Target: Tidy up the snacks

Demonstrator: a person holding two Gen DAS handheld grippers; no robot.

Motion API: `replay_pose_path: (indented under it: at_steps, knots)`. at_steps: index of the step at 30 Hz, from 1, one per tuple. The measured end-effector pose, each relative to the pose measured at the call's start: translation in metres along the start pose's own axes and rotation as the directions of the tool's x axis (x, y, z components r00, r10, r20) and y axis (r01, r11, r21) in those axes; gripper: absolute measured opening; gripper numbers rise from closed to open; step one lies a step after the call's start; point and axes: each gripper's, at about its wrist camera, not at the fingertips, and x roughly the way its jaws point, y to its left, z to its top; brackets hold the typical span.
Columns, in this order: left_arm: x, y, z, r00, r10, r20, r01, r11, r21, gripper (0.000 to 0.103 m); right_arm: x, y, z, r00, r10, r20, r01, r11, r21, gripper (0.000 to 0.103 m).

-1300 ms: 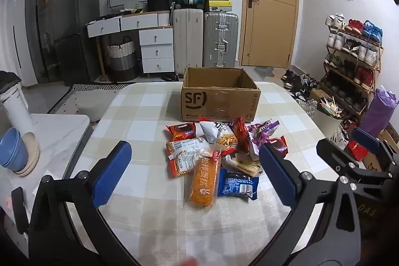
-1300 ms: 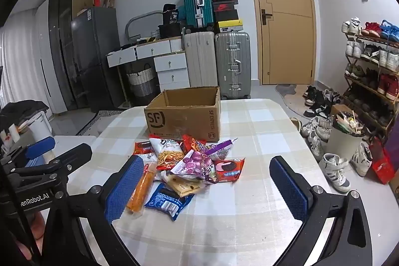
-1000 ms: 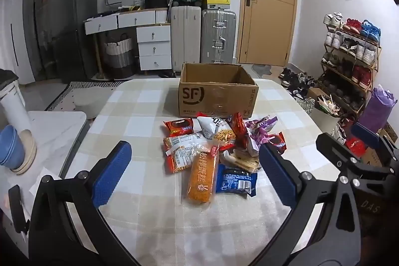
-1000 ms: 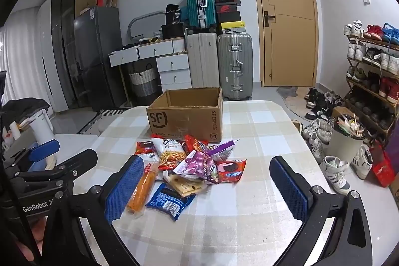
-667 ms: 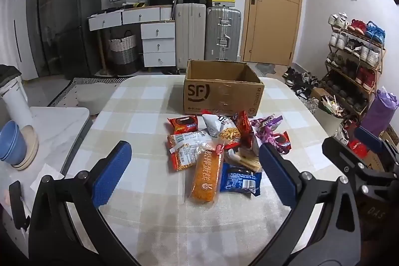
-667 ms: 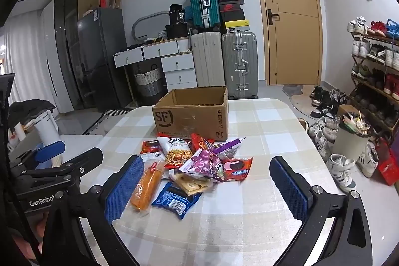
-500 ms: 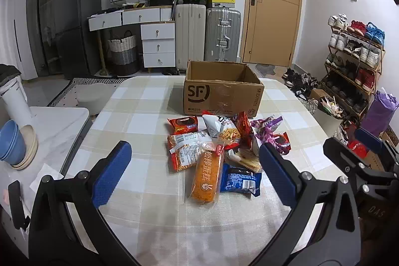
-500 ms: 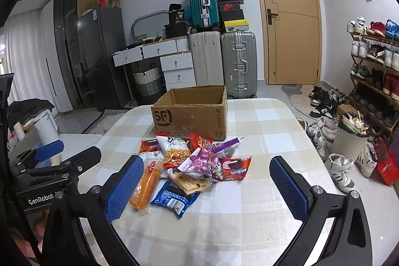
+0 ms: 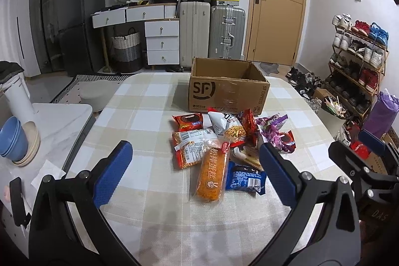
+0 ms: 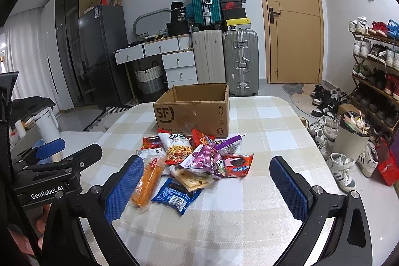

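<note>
Left wrist view
Left tool (image 9: 192,161): you are holding it spread wide and empty, hovering above the desk (image 9: 139,121) on the near side of the snack pile.
Right tool, seen from here (image 9: 371,143): it is showing only partly at the right edge, so this view is not telling you how its jaws stand.
Orange cake pack (image 9: 212,172): it is lying lengthwise toward you, nearest of the pile and free on its left flank; likely light and soft, so you should be pinching across its middle, gently.
Blue biscuit pack (image 9: 245,178): it is lying flat just beside the orange one; probably slick film, so a crimped end seam looks the safer hold.
Cardboard box (image 9: 228,89): it is standing open beyond the pile, nothing visible inside from here.

Right wrist view
Right tool (image 10: 205,182): you are keeping it fully parted, gripping nothing, short of the pile.
Purple packet (image 10: 203,158): it is resting on top of the heap, puffy and crinkled; judged light but crushable, so take an edge.
Cream sandwich-biscuit pack (image 10: 190,178): it is half buried beneath others; likely brittle, better left until the top ones are cleared.
Red cookie pack (image 10: 237,166): it is sitting at the heap's right edge, exposed for you.
</note>
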Motion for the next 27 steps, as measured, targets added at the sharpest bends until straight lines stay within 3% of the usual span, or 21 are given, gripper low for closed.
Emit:
replay_pose_path:
  at_steps: [27]
  knots:
    - [0.012, 0.001, -0.005, 1.0, 0.008, -0.027, -0.008, 1.0, -0.004, 0.102, 0.009, -0.006, -0.008, 1.0, -0.009, -0.023, 0.009, 1.0, 0.014, 0.103]
